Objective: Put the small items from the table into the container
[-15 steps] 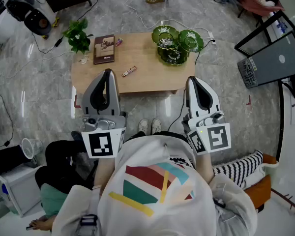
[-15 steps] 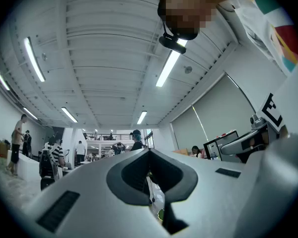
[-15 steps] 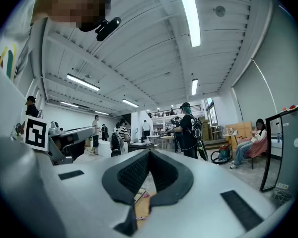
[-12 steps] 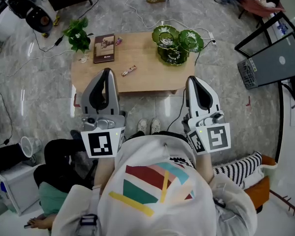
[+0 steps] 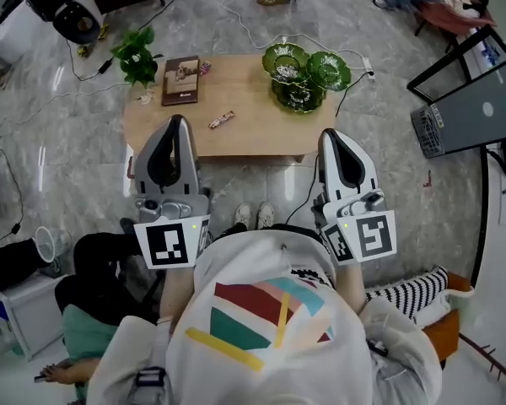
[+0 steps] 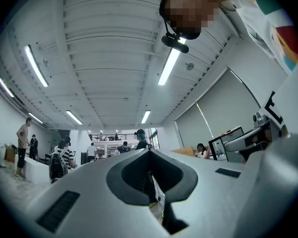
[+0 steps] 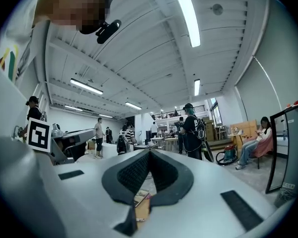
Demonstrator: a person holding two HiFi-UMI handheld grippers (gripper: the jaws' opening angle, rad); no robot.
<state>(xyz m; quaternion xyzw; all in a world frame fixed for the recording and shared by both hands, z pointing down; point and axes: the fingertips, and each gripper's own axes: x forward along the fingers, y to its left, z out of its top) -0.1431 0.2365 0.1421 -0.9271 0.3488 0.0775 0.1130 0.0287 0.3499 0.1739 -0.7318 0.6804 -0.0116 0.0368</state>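
Observation:
A low wooden table (image 5: 244,133) stands ahead of me on the marble floor. On it lie a wrapped snack bar (image 5: 222,121) near the middle and a small pink item (image 5: 204,68) by the far edge. A green glass dish (image 5: 304,76) of several lobes stands at the table's right end. My left gripper (image 5: 176,121) is shut and empty, held over the table's near left edge. My right gripper (image 5: 331,135) is shut and empty too, just short of the near right corner. In the left gripper view the left gripper (image 6: 149,152) points slightly up; in the right gripper view the right gripper (image 7: 150,152) points level into the hall.
A brown book (image 5: 180,81) and a potted plant (image 5: 135,56) sit at the table's left end. Cables (image 5: 354,66) run across the floor behind the dish. A black screen on a stand (image 5: 476,108) is at the right. A person (image 7: 191,130) stands in the hall.
My left gripper has drifted a little to the left. The right gripper has stayed where it was, and both are still shut.

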